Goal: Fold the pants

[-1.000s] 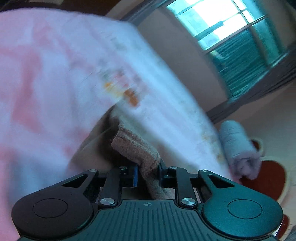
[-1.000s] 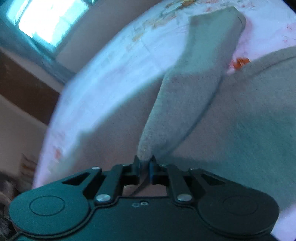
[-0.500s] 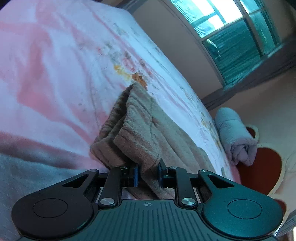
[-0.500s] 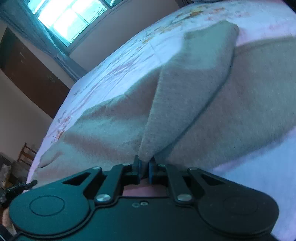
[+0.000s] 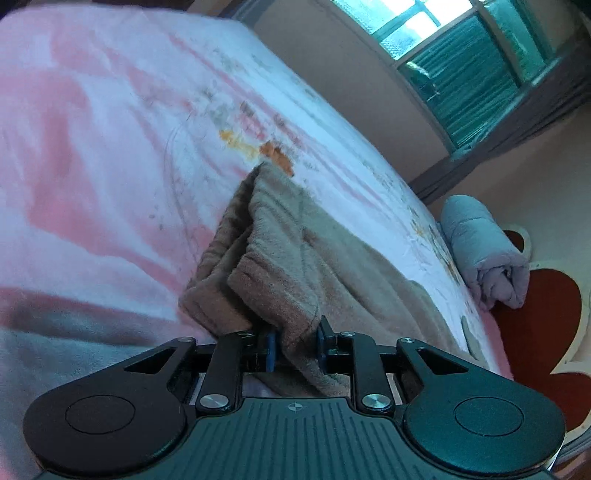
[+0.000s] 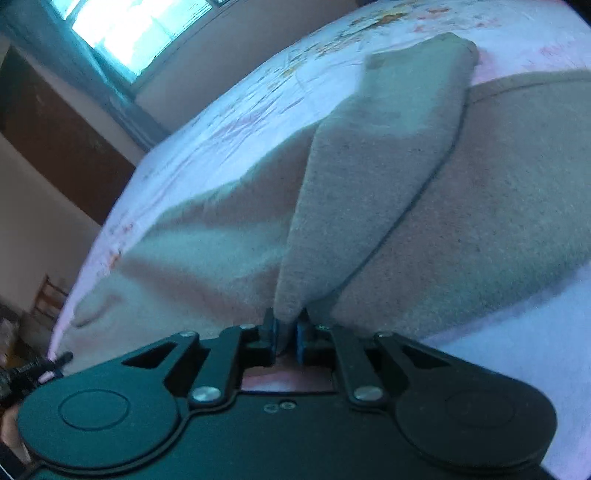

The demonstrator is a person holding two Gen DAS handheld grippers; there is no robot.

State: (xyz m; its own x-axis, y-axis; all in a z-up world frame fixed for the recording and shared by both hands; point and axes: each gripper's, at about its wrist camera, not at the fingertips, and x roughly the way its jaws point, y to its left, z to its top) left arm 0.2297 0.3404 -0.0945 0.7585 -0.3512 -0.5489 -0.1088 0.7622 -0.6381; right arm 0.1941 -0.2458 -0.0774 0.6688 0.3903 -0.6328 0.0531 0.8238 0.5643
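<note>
The tan fleece pants (image 5: pixel 295 254) lie on a pink and white bed sheet (image 5: pixel 110 147). My left gripper (image 5: pixel 295 343) is shut on a thick folded edge of the pants, which bunches up just ahead of the fingers. In the right wrist view the pants (image 6: pixel 480 221) spread wide over the bed, with one narrow leg (image 6: pixel 380 166) running from the fingers to the far side. My right gripper (image 6: pixel 286 332) is shut on the near end of that leg.
A rolled grey blanket (image 5: pixel 484 258) lies at the bed's far right edge beside a red and cream headboard (image 5: pixel 546 332). A window (image 5: pixel 461 55) is behind. A brown wardrobe (image 6: pixel 55 147), a window (image 6: pixel 129 29) and a chair (image 6: pixel 48 295) stand beyond the bed.
Both grippers came down toward the bed with the pants held. The cloth in the left gripper now lies spread out on the sheet. Since half a second ago little has moved.
</note>
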